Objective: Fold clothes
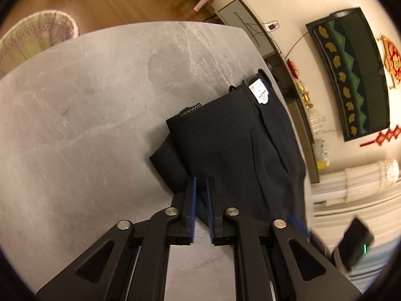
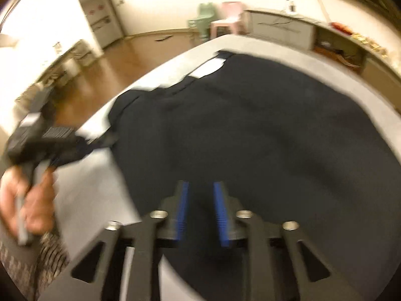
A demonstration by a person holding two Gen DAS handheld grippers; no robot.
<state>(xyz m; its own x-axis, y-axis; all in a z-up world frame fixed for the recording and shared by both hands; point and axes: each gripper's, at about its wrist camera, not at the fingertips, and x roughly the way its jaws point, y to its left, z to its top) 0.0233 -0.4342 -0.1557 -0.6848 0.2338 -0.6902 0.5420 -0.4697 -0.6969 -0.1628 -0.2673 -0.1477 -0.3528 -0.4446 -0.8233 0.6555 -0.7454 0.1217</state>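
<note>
A pair of dark navy trousers [image 1: 233,145] lies folded on the grey marble table [image 1: 87,113], waistband and white label [image 1: 259,91] at the far end. My left gripper [image 1: 200,183] sits at the near edge of the fold, jaws slightly apart, with cloth showing between them. In the blurred right wrist view the trousers [image 2: 263,130] fill the middle. My right gripper [image 2: 200,188] hovers over the cloth, jaws apart and nothing between them. The left gripper [image 2: 50,138] shows at the left, held in a hand, touching the cloth's edge.
A woven basket [image 1: 37,37] stands on the wooden floor beyond the table's far left. Pink and green plastic chairs [image 2: 225,17] and a low cabinet [image 2: 283,28] stand against the wall. The table's right edge [image 1: 275,57] runs close to the trousers.
</note>
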